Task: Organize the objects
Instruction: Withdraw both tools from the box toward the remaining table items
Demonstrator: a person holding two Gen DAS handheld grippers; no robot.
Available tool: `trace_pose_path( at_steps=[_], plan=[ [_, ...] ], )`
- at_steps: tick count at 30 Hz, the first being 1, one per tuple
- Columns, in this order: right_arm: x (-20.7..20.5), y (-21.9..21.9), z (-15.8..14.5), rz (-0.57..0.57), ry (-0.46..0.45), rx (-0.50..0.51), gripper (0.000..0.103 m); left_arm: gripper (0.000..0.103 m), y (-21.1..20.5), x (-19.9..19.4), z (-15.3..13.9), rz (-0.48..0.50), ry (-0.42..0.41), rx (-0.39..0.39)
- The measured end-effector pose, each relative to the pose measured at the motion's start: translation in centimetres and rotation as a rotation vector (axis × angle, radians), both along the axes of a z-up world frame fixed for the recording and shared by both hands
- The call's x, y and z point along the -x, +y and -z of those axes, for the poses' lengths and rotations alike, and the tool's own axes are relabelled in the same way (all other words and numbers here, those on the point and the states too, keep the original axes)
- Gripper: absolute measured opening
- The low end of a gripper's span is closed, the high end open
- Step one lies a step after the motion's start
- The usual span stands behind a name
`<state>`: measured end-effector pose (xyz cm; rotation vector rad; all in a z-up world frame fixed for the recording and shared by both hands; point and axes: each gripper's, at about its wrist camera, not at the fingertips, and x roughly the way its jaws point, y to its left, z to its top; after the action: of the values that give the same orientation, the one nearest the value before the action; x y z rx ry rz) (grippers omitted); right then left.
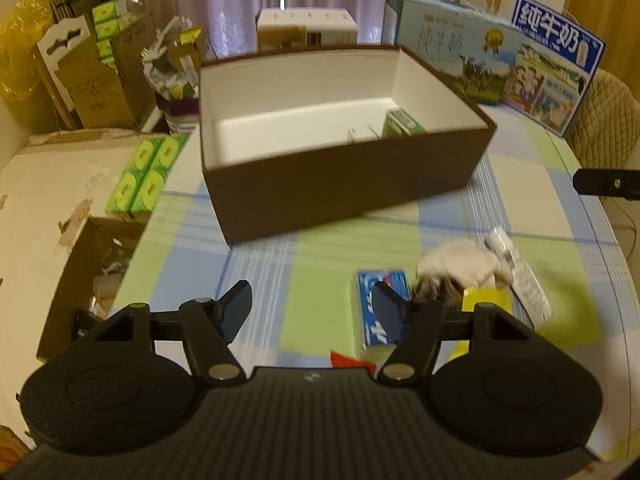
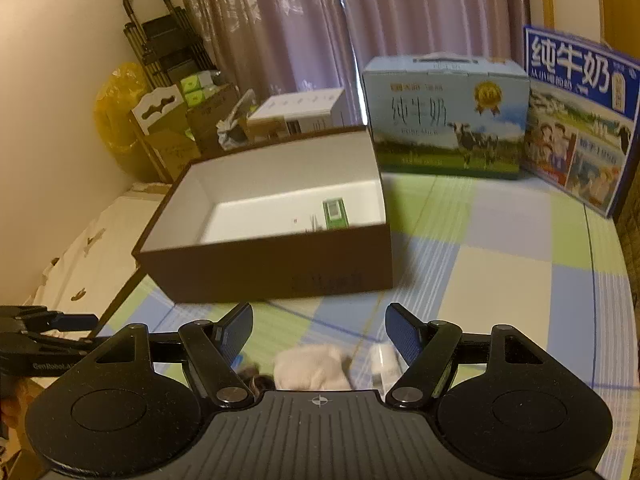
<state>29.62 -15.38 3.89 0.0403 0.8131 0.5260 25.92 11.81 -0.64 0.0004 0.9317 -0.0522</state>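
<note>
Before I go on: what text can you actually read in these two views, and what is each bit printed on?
"纯牛奶": big white characters on the blue milk carton.
"纯牛奶": dark brush characters on the pale milk carton.
"GenRobot": only partly legible, on the left gripper.
Blurred, unreadable: blue toothpaste box, white tube, green box inside the brown box, and the brown box's dark front print.

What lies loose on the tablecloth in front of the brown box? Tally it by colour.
Blue: 1, the toothpaste box
White: 2, the fluffy item and the tube
Yellow: 1, the packet
Red: 1, the scrap
Total: 5
</note>
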Motion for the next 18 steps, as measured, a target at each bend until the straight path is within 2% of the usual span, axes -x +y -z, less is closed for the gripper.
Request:
trace_pose_path(
  at_steps=[18],
  plan=[
    [3.4, -1.3, 4.6, 0.029, 0.139, 0.05, 0.07, 0.059, -2.6, 2.7, 5.8, 0.108, 0.135, 0.006]
  ],
)
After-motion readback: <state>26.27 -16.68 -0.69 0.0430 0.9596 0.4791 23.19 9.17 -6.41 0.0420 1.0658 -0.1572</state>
